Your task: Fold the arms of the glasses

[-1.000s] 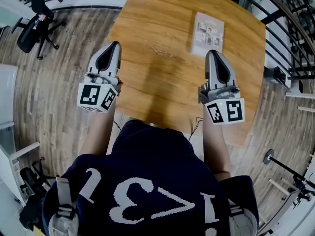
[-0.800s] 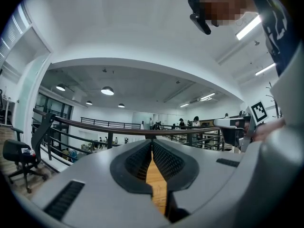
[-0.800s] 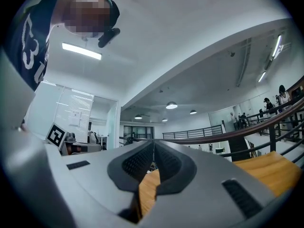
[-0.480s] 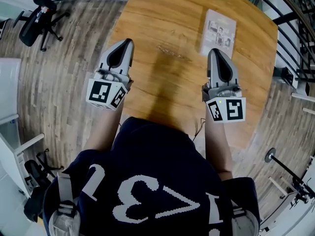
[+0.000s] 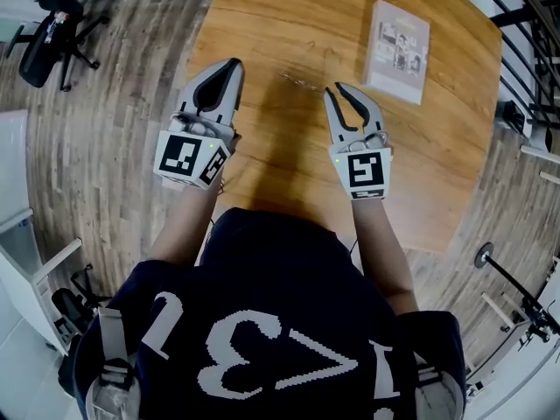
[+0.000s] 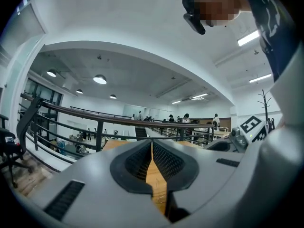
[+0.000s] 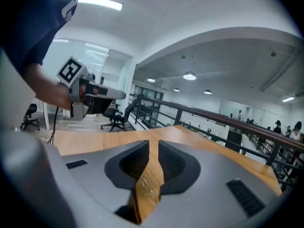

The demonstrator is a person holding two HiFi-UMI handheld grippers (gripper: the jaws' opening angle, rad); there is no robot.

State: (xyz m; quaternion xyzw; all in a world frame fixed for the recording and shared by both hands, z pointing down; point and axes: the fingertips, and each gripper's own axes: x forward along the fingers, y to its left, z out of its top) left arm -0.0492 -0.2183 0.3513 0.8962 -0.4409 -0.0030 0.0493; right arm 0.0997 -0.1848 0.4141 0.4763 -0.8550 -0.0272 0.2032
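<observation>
A faint, seemingly clear-framed pair of glasses (image 5: 299, 79) lies on the wooden bench (image 5: 280, 16), between the tips of the two grippers and touched by neither. The right gripper (image 5: 339, 91) hangs just beside it with jaws released and apart; in the right gripper view the glasses (image 7: 146, 185) show through the gap, on the wood below. The left gripper (image 5: 234, 62) is clenched on nothing at the bench's edge. A booklet (image 5: 398, 51) lies further right
</observation>
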